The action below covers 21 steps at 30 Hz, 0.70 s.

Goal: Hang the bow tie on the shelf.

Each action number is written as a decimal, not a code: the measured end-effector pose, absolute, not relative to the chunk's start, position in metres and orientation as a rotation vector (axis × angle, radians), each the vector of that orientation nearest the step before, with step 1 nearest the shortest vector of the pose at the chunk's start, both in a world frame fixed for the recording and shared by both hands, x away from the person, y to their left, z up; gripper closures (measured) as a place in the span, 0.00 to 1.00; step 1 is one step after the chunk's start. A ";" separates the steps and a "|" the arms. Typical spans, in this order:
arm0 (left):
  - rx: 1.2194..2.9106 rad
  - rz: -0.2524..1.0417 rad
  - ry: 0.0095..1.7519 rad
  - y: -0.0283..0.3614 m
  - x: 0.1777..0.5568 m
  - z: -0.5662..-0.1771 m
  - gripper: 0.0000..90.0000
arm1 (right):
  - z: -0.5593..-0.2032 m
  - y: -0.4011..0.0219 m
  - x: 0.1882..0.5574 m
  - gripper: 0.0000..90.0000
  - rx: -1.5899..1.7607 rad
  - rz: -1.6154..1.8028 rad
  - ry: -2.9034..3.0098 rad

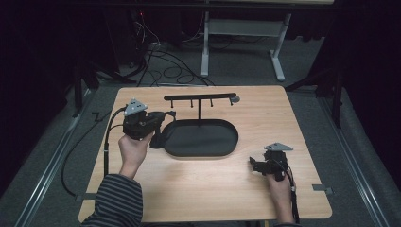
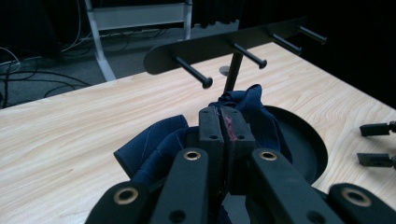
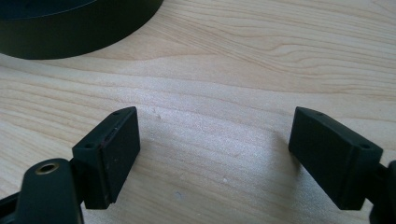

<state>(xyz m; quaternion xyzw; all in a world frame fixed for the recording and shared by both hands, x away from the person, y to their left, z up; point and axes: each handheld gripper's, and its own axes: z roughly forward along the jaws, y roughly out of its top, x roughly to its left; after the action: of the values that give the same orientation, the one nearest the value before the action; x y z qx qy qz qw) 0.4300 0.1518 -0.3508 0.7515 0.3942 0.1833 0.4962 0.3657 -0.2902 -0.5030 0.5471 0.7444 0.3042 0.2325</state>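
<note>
The left gripper (image 2: 227, 128) clamps a blue cloth (image 2: 159, 144) at the tray's (image 1: 227, 146) left rim, while the right gripper (image 3: 215, 158) gapes over the table (image 1: 189, 189) near its right edge.

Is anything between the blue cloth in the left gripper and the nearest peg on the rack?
Nothing visible. The left gripper is shut on the blue cloth, and open air separates it from the nearest peg.

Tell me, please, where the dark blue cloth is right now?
The dark blue cloth is pinched in the left gripper, at the left end of the black oval tray, just in front of the black peg rack.
</note>
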 end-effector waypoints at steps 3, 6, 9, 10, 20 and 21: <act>1.816 0.457 0.960 0.151 0.433 -0.349 0.98 | -0.503 -0.290 0.366 0.20 1.505 0.836 2.045; 1.804 0.460 0.962 0.151 0.436 -0.347 0.98 | -0.503 -0.290 0.366 0.20 1.505 0.836 2.045; 1.803 0.471 0.955 0.149 0.438 -0.344 0.98 | -0.503 -0.290 0.366 0.20 1.505 0.836 2.045; 1.805 0.472 0.956 0.148 0.439 -0.343 0.98 | -0.503 -0.290 0.366 0.20 1.503 0.836 2.045; 1.814 0.501 0.962 0.138 0.455 -0.339 0.98 | -0.503 -0.290 0.366 0.20 1.504 0.836 2.045; 1.811 0.502 0.966 0.138 0.456 -0.340 0.98 | -0.503 -0.290 0.366 0.20 1.502 0.837 2.047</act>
<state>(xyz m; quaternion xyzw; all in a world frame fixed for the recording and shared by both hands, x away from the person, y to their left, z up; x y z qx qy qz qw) 0.4559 0.1375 -0.3397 0.7461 0.3981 0.2070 0.4919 0.3656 -0.2902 -0.5030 0.5465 0.7448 0.3045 0.2322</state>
